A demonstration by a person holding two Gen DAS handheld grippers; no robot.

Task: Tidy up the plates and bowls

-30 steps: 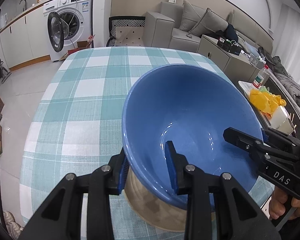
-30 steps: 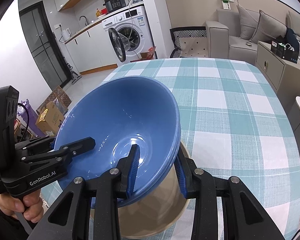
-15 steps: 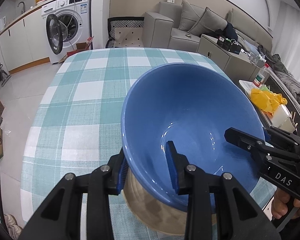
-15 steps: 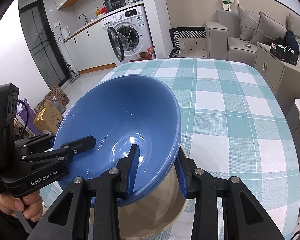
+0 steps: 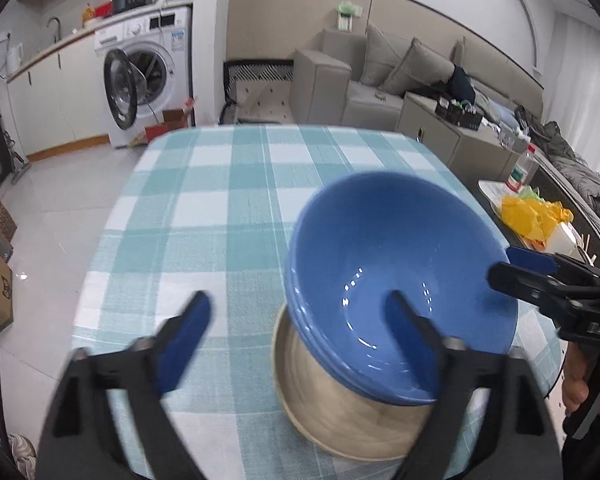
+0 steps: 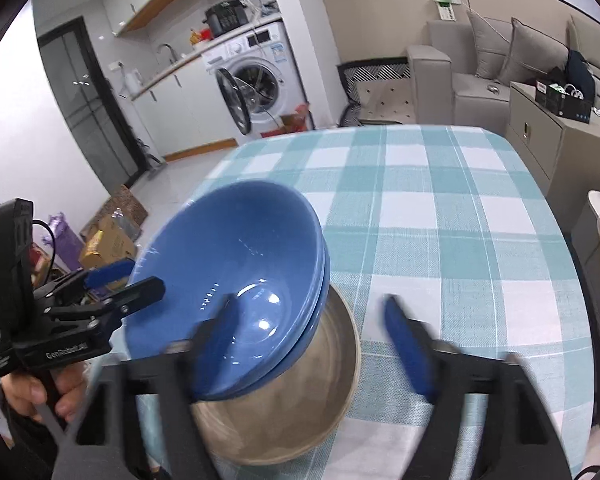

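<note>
Two nested blue bowls (image 5: 396,280) sit stacked in a beige bowl (image 5: 340,412) on the checked tablecloth, near the table's front edge. They also show in the right wrist view (image 6: 236,280), above the beige bowl (image 6: 300,408). My left gripper (image 5: 300,320) is open, its jaws wide apart on either side of the bowls' left rim, touching nothing. My right gripper (image 6: 312,336) is open too, its jaws spread around the right rim. Each gripper shows in the other's view, the right one (image 5: 540,276) and the left one (image 6: 116,284).
The teal and white checked table (image 5: 220,200) stretches away behind the stack. A washing machine (image 5: 144,76) and sofa (image 5: 380,76) stand beyond it. A side table with a yellow bag (image 5: 536,212) is at the right.
Both grippers were shut on the blue bowl's rim. Both have opened wide and let go. The bowls now rest in the beige bowl, and both grippers have pulled back a little.
</note>
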